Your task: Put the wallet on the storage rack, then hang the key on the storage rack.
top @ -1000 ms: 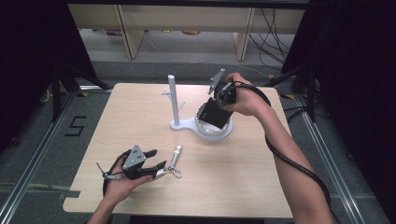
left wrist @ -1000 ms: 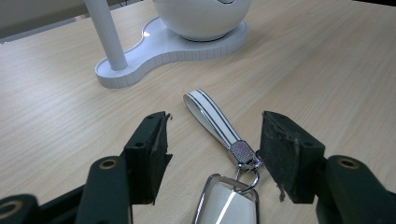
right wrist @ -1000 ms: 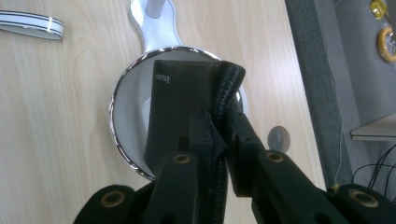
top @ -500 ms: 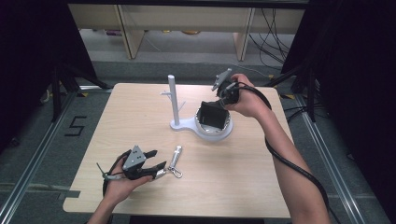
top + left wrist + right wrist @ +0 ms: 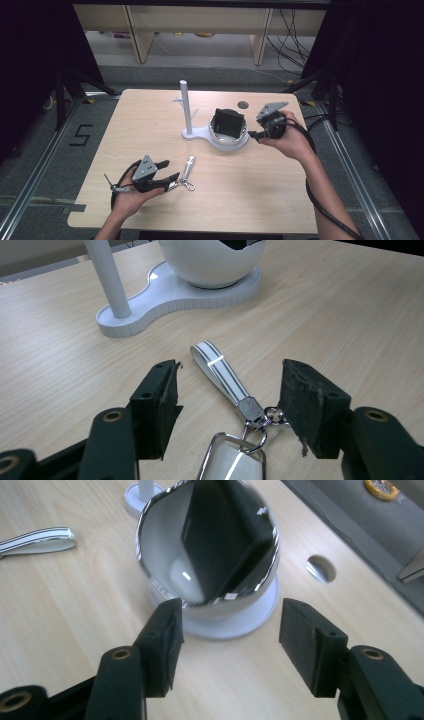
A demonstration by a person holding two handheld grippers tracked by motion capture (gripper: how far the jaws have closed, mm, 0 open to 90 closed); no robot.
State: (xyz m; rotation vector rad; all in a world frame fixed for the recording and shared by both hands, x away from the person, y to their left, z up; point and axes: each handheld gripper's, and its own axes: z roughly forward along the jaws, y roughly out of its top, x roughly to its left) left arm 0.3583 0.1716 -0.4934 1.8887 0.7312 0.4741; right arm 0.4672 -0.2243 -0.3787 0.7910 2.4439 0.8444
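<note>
A black wallet (image 5: 229, 123) (image 5: 225, 535) stands tilted in the shiny bowl (image 5: 226, 144) (image 5: 155, 545) of a white stand with an upright post (image 5: 185, 105) (image 5: 107, 280). My right gripper (image 5: 255, 134) (image 5: 230, 630) sits just right of the bowl. Its jaws have just been opening and nothing is between them. A keychain (image 5: 187, 171) with a striped strap (image 5: 220, 372) (image 5: 37, 539) and a metal clip (image 5: 232, 460) lies flat on the table. My left gripper (image 5: 169, 172) (image 5: 227, 395) is open, its jaws on either side of the keychain's ring without pressing on it.
A round cable hole (image 5: 243, 105) (image 5: 320, 567) lies in the tabletop behind the bowl. The right gripper's cable (image 5: 312, 200) trails along the person's forearm. Wooden shelving (image 5: 200, 25) stands beyond the far edge of the table (image 5: 150, 115).
The right gripper let go of the black wallet, which now rests in the bowl, and moved right and down away from it with its jaws opened. The left gripper stayed still.
</note>
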